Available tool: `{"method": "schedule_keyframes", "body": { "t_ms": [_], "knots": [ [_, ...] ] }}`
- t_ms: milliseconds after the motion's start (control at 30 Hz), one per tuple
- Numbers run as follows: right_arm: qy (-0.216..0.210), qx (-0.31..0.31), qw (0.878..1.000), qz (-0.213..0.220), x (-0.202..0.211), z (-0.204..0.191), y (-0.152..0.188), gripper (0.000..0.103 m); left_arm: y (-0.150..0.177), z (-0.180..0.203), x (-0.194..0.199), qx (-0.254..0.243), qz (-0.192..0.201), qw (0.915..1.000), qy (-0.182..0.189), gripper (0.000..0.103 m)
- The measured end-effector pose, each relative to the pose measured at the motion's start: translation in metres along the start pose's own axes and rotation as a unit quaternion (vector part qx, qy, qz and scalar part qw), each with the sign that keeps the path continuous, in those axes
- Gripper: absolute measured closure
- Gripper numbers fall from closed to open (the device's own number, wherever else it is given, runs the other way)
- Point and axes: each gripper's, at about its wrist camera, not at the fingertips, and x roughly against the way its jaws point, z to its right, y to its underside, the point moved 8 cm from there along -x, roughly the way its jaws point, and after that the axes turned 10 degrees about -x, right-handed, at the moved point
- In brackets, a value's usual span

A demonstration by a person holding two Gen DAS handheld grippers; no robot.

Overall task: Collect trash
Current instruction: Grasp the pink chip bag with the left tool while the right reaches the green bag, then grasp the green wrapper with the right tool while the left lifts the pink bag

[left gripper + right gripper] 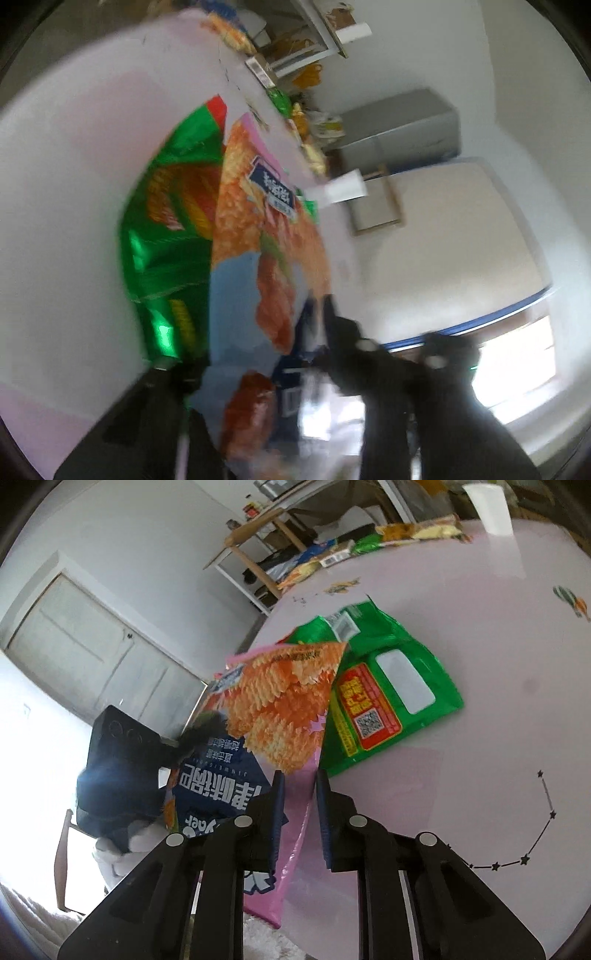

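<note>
Right wrist view: my right gripper (298, 805) has its blue-padded jaws nearly together, and the pink edge of the orange snack wrapper (284, 709) runs up between them, pinched there. At the wrapper's far left, my left gripper (184, 746) shows as a dark block against the window glare, touching the wrapper's blue-printed part. In the blurred left wrist view that left gripper (295, 354) has the same wrapper (266, 236) crossing between its fingers; I cannot tell there whether the pads press on it.

I count two wrappers close by: the orange one lifted between both tools, and one green snack bag (384, 686) lying flat on the table just behind it, partly hidden by the orange one. More litter lies along the table's far edge (373, 542): several yellow and green packets and a small box, too blurred to count exactly.

The table (498, 738) is pale pink and glossy, with printed stars and small drawings. Beyond it stand a wooden-legged bench (255, 565), a white panelled door (96, 642) and white walls; the left wrist view adds a grey cabinet (402, 122).
</note>
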Motion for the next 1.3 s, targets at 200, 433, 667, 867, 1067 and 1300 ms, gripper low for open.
{"method": "schedule_keyframes", "body": {
  "t_ms": [200, 433, 667, 867, 1067, 1300],
  "knots": [
    [0.023, -0.059, 0.997, 0.047, 0.034, 0.03, -0.025, 0.05, -0.007, 0.009, 0.022, -0.053, 0.053, 0.9965, -0.037, 0.097],
    [0.057, -0.153, 0.986, 0.027, 0.022, 0.075, -0.046, 0.041, -0.005, -0.033, 0.012, -0.028, 0.041, 0.994, -0.097, 0.099],
    [-0.025, -0.173, 0.985, -0.005, -0.013, 0.046, -0.047, 0.039, 0.0, -0.048, 0.012, -0.009, 0.031, 0.9951, -0.093, 0.1],
    [-0.064, -0.171, 0.983, -0.012, -0.029, 0.022, -0.041, 0.041, 0.0, -0.046, 0.015, -0.009, 0.03, 0.9951, -0.094, 0.1],
    [-0.065, -0.195, 0.979, -0.014, -0.045, 0.021, -0.039, 0.072, -0.001, -0.043, 0.015, -0.011, 0.031, 0.9952, -0.092, 0.1],
    [-0.063, -0.204, 0.976, 0.04, -0.022, 0.031, -0.042, 0.1, -0.002, -0.04, 0.022, -0.005, 0.047, 0.9966, -0.067, 0.1]
  ]
}}
